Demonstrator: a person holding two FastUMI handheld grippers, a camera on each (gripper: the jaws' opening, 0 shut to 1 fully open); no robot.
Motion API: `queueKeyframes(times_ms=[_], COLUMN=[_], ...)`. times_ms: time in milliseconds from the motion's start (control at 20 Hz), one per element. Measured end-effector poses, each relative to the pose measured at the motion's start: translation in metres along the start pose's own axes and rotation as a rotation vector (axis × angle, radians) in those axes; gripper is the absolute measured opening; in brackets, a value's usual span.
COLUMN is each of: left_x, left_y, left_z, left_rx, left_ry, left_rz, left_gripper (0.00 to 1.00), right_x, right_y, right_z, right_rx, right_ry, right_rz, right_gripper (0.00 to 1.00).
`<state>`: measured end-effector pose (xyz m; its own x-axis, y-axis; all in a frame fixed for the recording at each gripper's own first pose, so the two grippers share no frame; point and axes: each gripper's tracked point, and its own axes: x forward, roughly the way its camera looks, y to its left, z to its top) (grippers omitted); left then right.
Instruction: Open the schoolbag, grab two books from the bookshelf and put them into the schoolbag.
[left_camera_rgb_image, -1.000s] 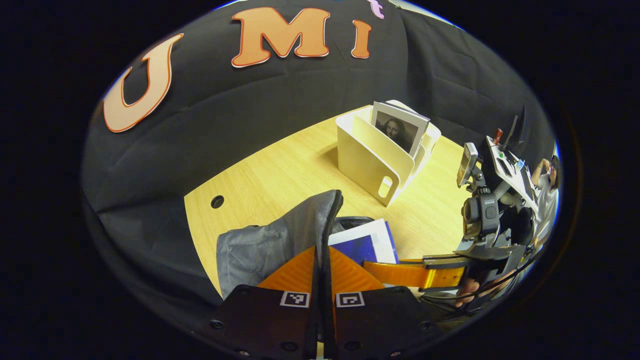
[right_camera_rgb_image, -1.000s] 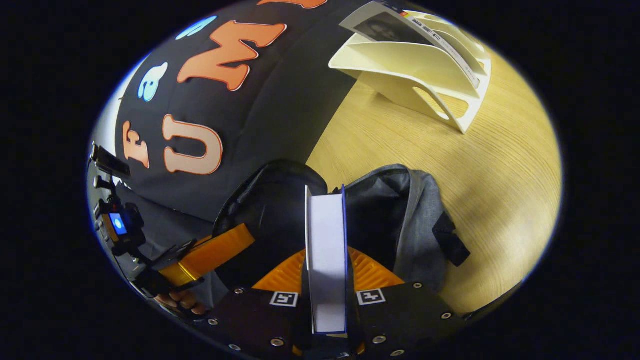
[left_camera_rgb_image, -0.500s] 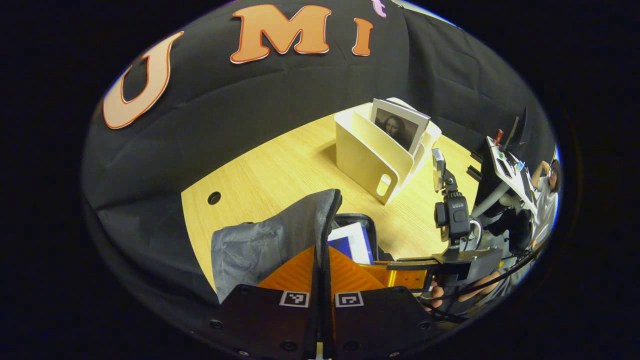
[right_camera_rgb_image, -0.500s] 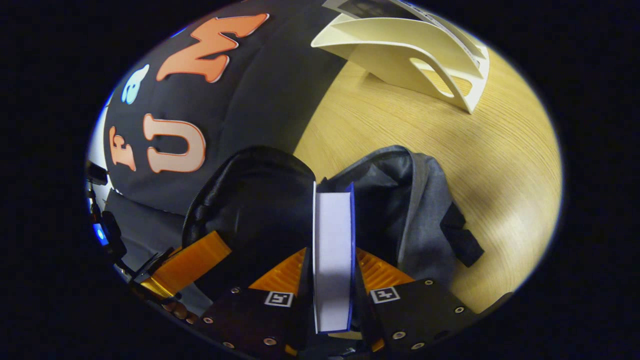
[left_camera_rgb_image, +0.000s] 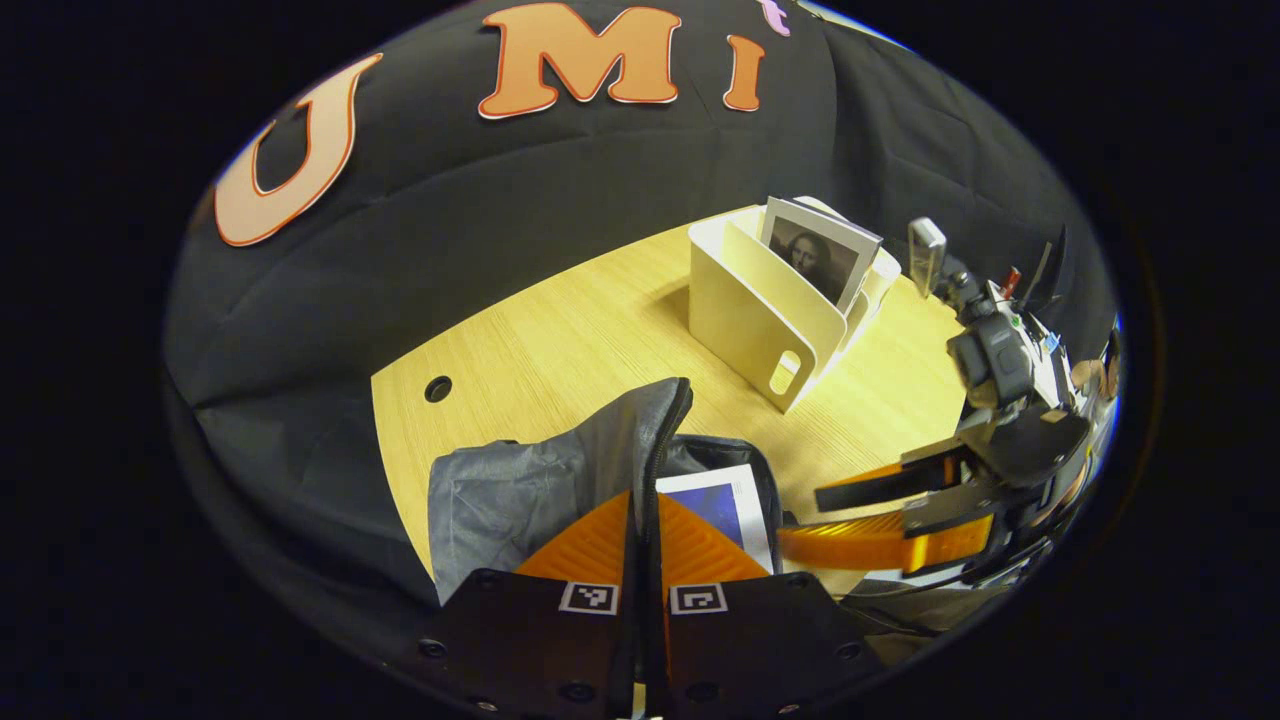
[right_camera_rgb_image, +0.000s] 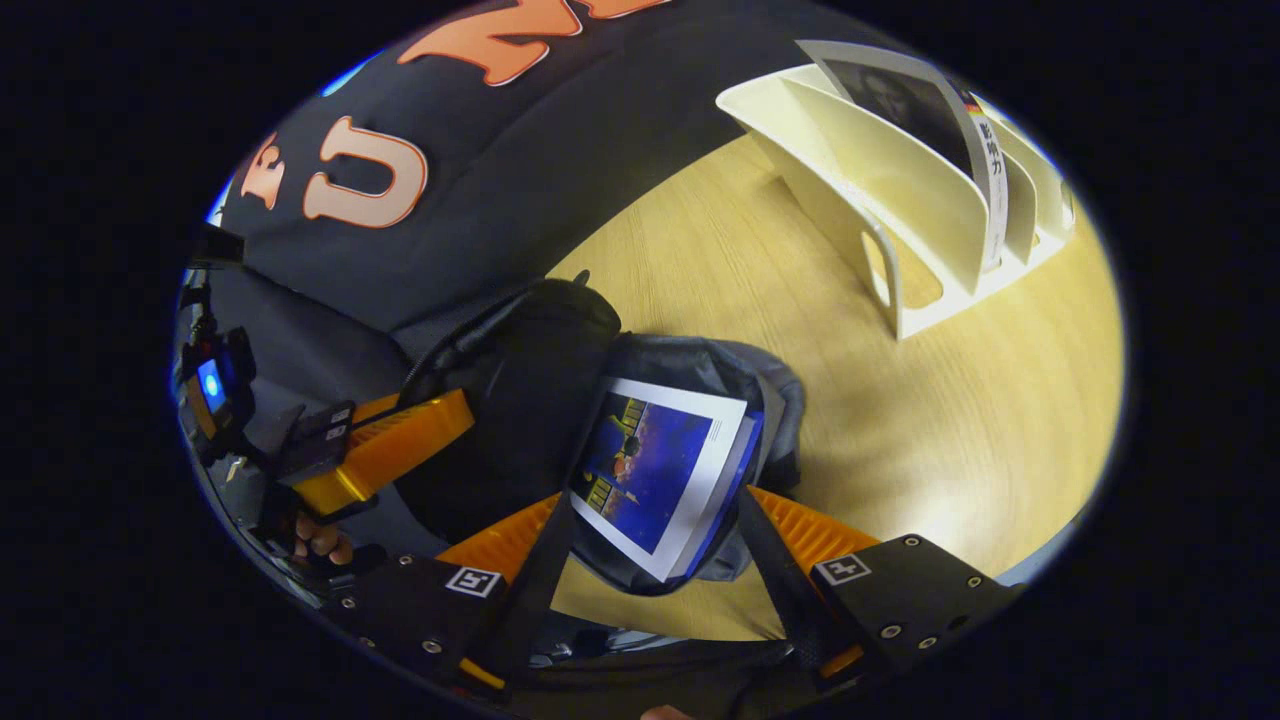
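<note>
Grey cloth is pinched between the left tongs (left_camera_rgb_image: 641, 520): they're pressed together on the bag (left_camera_rgb_image: 545, 480) flap, right at the zip line, holding the mouth up and open near the surface's (left_camera_rgb_image: 560, 340) near edge. Blue book (right_camera_rgb_image: 655, 475) sits in that mouth, cover up, part way down inside. Right tongs (right_camera_rgb_image: 650, 545) are spread wide on either side of it, touching nothing, so the book is loose and resting on the bag alone.

That looks like one book delivered, one to go. From the left gripper view the right tongs (left_camera_rgb_image: 860, 515) hang just beside the bag, toward the right edge.

Farther back stands the cream shelf (left_camera_rgb_image: 760, 315), well apart from the bag, toward the far right corner, with a second book (left_camera_rgb_image: 822, 262) upright in a slot, portrait cover facing out.

To do this step well, I'd say: hold the flap high and steady so the mouth doesn't fold over the blue book, lift the right tongs clear without snagging the rim, then come in on the portrait book's top edge, straight along the slot, and pinch it squarely before drawing up.
</note>
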<state>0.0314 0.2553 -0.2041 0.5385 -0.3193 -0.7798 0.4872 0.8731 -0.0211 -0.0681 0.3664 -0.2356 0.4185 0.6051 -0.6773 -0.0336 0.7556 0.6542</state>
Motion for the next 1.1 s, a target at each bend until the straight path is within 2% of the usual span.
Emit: queueKeyframes(times_ms=[250,400,650,850,1100], left_x=[0.003,0.007,0.012,0.017,0.021], left_y=[-0.002,-0.004,-0.006,-0.006,-0.006], left_z=[-0.006,-0.007,-0.010,-0.012,-0.015], left_rx=[-0.031,-0.050,-0.101,-0.143,-0.199], left_ry=[0.012,0.022,0.036,0.048,0.061], left_rz=[0.024,0.040,0.064,0.085,0.122], left_gripper=[0.05,0.05,0.05,0.05,0.05], right_x=[-0.050,-0.079,-0.122,-0.141,-0.153], right_y=[-0.027,-0.044,-0.082,-0.090,-0.110], right_z=[0.045,0.064,0.115,0.163,0.209], right_rx=[-0.074,-0.088,-0.241,-0.296,-0.377], right_ry=[-0.047,-0.003,0.026,0.051,0.077], right_rz=[-0.077,-0.135,-0.271,-0.292,-0.360], right_gripper=[0.98,0.98,0.98,0.98,0.98])
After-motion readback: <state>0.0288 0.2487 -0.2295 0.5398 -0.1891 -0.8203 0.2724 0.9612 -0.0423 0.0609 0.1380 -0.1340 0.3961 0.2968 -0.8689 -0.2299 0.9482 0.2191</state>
